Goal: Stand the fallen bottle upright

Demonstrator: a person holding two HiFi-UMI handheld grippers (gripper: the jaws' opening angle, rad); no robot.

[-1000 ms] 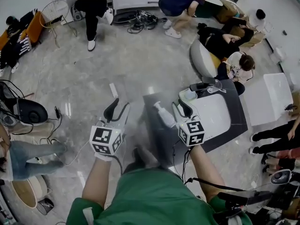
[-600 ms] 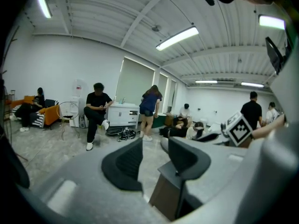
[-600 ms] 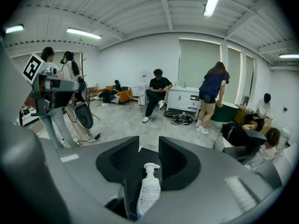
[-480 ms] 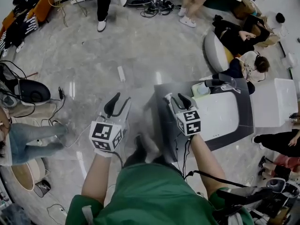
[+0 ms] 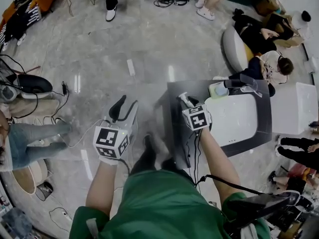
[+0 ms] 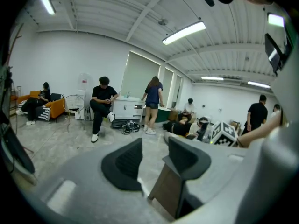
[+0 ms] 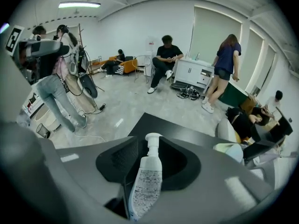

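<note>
A white pump bottle [image 7: 145, 181] with dark print lies lengthwise between the jaws of my right gripper [image 7: 148, 158], pump head pointing away from the camera. The jaws are shut on its body. In the head view only the bottle's pump end [image 5: 183, 98] shows past the marker cube of the right gripper [image 5: 188, 103], above the dark table [image 5: 173, 128]. My left gripper [image 5: 122, 109] hangs over the floor to the left of the table. In its own view the left gripper [image 6: 156, 160] is open with nothing between the jaws.
A white basin [image 5: 233, 121] fills the table's right part, with a pale green bowl [image 5: 218, 89] at its far edge. Cables [image 5: 70, 136] run over the floor at left. Several people sit and stand around the room, one close behind the table [image 5: 269, 63].
The right gripper has tipped up with the bottle: a second ago the bottle showed at full length beside it, now only its pump end shows. The left gripper has barely moved.
</note>
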